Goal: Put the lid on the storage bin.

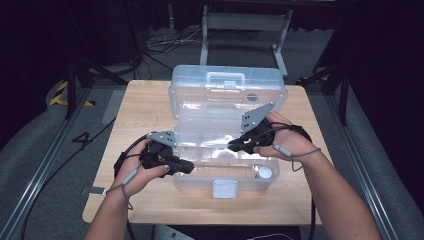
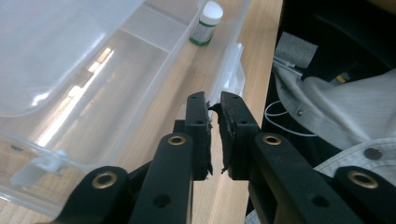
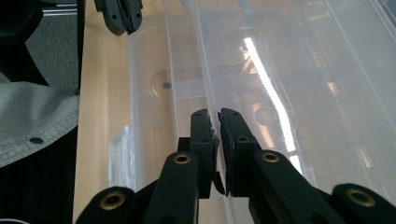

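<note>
- Clear plastic case (image 1: 225, 150) mid-frame on table (image 1: 145, 100), lid up; small white-capped bottle (image 1: 265, 173) in its lower-right corner.
- Left gripper (image 2: 214, 108) and right gripper (image 3: 215, 122): jaws nearly together, nothing held.
- Likely between grasps; next probably reach for bottle.
- Front wall close; room above.

In the left gripper view the label of the small bottle (image 2: 205, 23) is too small to read. The clear box (image 3: 280, 93) is cut off by the picture's edges, and its far wall blurs into glare.
</note>
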Demonstrator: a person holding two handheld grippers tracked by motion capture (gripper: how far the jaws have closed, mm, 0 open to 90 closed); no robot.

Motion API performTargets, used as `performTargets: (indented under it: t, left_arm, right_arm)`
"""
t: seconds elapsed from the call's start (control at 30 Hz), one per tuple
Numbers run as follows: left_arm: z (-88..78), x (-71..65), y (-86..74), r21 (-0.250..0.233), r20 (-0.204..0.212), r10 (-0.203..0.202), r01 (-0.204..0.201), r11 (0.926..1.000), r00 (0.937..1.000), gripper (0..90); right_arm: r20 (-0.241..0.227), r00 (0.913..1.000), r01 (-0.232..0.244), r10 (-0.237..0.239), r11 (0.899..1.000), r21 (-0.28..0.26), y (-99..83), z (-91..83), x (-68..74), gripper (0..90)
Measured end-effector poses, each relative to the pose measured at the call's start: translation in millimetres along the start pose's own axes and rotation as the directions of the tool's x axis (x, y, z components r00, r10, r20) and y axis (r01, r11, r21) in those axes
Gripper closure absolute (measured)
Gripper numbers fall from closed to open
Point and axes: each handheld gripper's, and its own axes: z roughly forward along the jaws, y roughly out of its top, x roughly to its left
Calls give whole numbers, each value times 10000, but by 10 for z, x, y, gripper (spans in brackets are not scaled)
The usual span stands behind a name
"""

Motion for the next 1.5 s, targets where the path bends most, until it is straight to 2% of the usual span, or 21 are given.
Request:
performTargets:
  t: [0.2,0.4,0.73,0.9,1.2,1.37,1.47,1.5]
  left_arm:
    - [-41,-1,13,-90,-132,43,-44,10000,9999,842]
    - [-129,-2,45,-640,-262,-12,-4,9979,9997,865]
    - [-260,14,113,-1241,-575,-93,21,9923,9983,864]
    - [-326,19,160,-1632,-765,-167,40,9866,9969,863]
    - [-391,47,235,-1952,-979,-114,-79,9807,9951,860]
    - [-406,83,269,-2158,-1151,-278,23,9764,9930,861]
    - [-432,106,283,-2485,-1277,-432,102,9686,9909,863]
    - [-432,106,283,-2485,-1277,-432,102,9686,9909,863]
  right_arm:
    - [27,10000,-21,21,10000,-65,-10,1,2,849]
    - [94,10000,8,-7,10000,-89,-10,4,10,850]
    - [123,9999,59,-58,9999,-108,-14,6,12,860]
    - [111,9999,32,-30,9999,-150,-20,7,11,862]
    - [178,9998,52,-49,9997,-222,-35,11,33,865]
    - [165,9998,69,-65,9996,-260,-45,14,42,865]
    - [178,9998,75,-70,9996,-262,-50,14,46,865]
    - [178,9998,75,-70,9996,-262,-50,14,46,865]
